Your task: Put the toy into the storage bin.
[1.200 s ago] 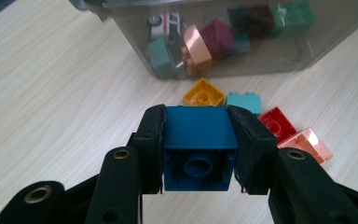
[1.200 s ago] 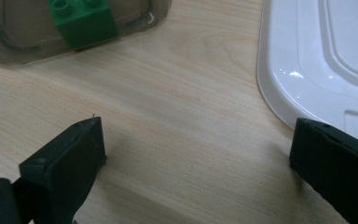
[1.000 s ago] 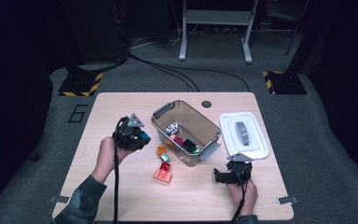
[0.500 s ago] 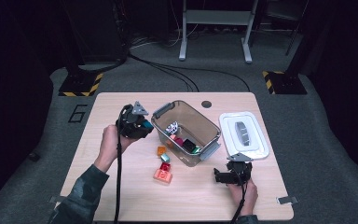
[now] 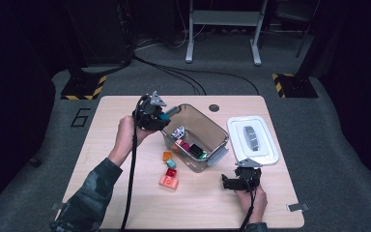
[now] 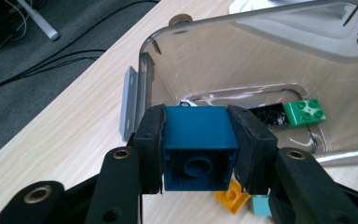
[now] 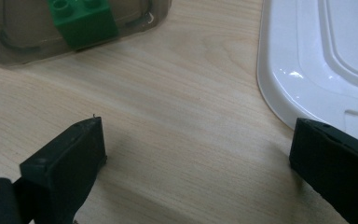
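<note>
My left gripper (image 5: 166,115) is shut on a blue brick (image 6: 196,145), held above the left rim of the clear plastic bin (image 5: 218,131). In the left gripper view the brick's hollow underside faces the camera, squeezed between both black pads. Inside the bin (image 6: 261,56) lie a green brick (image 6: 306,112), a black one (image 6: 268,117) and others. Orange (image 5: 167,156), teal (image 5: 172,164), red (image 5: 171,172) and salmon (image 5: 168,181) bricks lie on the table left of the bin. My right gripper (image 5: 228,182) rests open on the table near the front right, nothing between its jaws (image 7: 200,154).
The white bin lid (image 5: 252,140) lies flat to the right of the bin, close above my right gripper. The lid's edge (image 7: 317,60) is near the right jaw. The wooden table (image 5: 106,125) ends in grey floor with cables behind.
My left gripper has lifted the blue brick and carried it right, toward the bin's left rim. The right gripper has stayed where it was.
</note>
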### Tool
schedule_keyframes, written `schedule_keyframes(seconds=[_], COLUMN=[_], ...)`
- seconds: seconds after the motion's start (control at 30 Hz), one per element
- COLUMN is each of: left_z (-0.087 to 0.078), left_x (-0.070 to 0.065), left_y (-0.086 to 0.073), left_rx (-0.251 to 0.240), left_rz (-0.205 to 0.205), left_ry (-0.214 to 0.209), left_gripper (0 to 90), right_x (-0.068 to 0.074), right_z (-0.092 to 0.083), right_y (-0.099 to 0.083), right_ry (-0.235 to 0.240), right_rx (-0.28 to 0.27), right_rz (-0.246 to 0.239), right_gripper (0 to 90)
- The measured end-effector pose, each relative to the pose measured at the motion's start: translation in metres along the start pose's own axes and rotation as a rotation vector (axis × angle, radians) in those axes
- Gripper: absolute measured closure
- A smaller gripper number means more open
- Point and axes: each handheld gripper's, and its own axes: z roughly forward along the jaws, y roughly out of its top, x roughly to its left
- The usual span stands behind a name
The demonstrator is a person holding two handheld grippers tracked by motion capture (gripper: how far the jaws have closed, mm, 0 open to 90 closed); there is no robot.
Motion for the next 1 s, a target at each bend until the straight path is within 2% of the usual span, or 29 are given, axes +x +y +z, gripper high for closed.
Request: schedule_keyframes(seconds=[0.17, 0.27, 0.47, 1.0], left_z=[0.013, 0.024, 0.041, 0.066], left_x=[-0.001, 0.0, 0.003, 0.0], left_y=[0.007, 0.008, 0.007, -0.004], left_rx=[0.018, 0.023, 0.062, 0.14], left_rz=[0.005, -0.013, -0.019, -0.024], left_ry=[-0.016, -0.028, -0.052, -0.076], left_gripper=[58.9, 58.9, 58.8, 58.5], right_x=[0.0, 0.0, 0.0, 0.0], right_z=[0.0, 0.0, 0.0, 0.0], right_y=[0.0, 0.0, 0.0, 0.0], right_ry=[0.0, 0.0, 0.0, 0.0], right_rx=[0.0, 0.0, 0.0, 0.0], right_rz=[0.0, 0.0, 0.0, 0.006], right_gripper=[2.6, 2.6, 2.6, 2.9])
